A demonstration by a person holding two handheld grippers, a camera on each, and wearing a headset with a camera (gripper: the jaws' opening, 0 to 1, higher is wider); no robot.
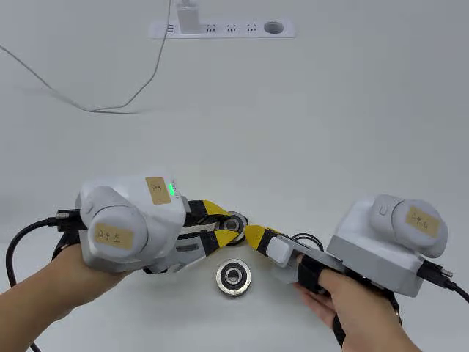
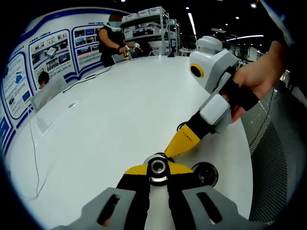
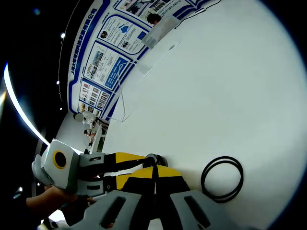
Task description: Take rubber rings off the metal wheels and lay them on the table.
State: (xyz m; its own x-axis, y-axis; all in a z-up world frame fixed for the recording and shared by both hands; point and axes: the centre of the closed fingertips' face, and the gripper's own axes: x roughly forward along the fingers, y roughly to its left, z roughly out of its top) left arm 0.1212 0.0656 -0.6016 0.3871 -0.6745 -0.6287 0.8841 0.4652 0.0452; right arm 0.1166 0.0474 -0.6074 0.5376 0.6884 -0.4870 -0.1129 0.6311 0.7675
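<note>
My left tongs [image 1: 220,222] are clenched on a metal wheel [image 2: 158,168], holding it just above the white surface [image 1: 330,132]. My right tongs [image 3: 153,171] come in from the other side with their yellow tips pressed together right at that wheel's rim. I cannot tell whether they pinch a rubber ring there. Two black rubber rings [image 3: 204,178] already lie flat on the surface, one on the other, just beside my right tongs. A second metal wheel [image 1: 233,276] lies on the surface below the held one, close to me, apart from both tongs
</note>
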